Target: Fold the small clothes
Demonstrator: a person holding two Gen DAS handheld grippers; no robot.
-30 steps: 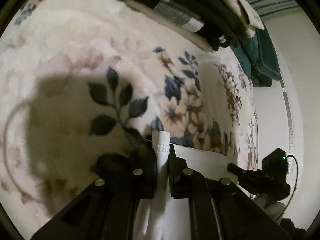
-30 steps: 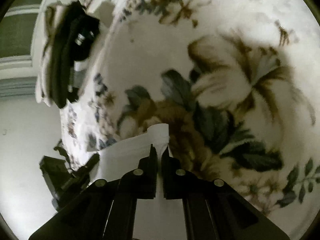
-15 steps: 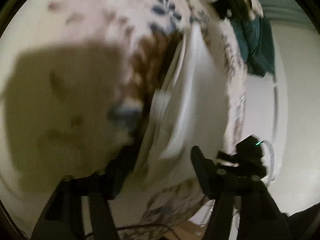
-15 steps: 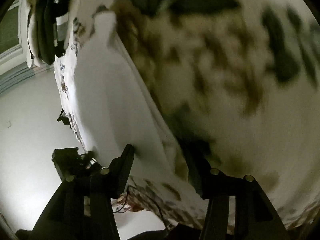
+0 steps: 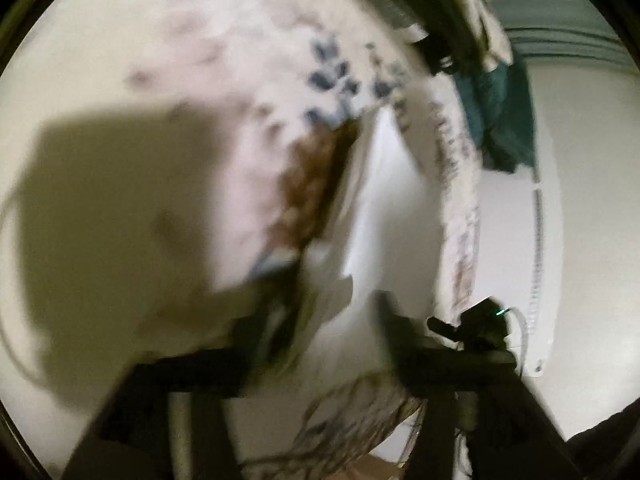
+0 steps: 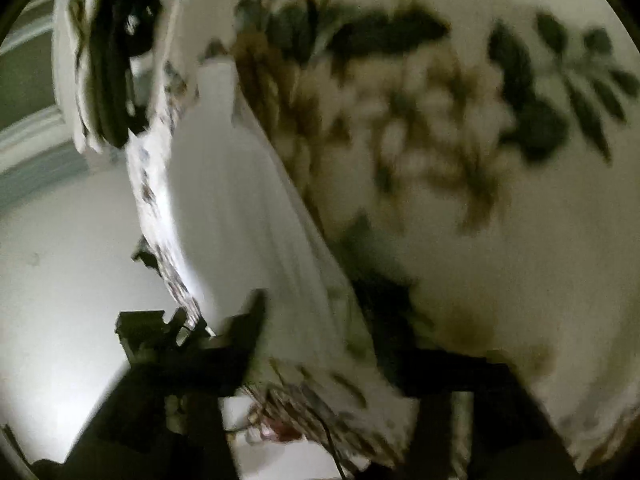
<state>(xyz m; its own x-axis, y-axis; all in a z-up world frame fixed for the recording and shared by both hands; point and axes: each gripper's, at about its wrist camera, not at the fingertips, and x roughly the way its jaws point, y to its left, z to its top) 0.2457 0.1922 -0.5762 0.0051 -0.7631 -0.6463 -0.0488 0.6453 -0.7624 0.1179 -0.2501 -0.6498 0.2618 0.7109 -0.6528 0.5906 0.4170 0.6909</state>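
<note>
Left wrist: white garment (image 5: 384,208) lies flat on floral blanket (image 5: 240,60); both grippers' fingers opening, empty.

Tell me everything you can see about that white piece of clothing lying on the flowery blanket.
The white garment is plain, thin cloth with no visible print. It lies flat on the floral blanket near the blanket's edge, as a long, narrow shape that tapers toward its far end, so it looks folded lengthwise. In the left view its near end shows layered edges. Neither pair of tongs grips it: both are opening, pads clear of the cloth. Blur hides any seams or trim.
</note>
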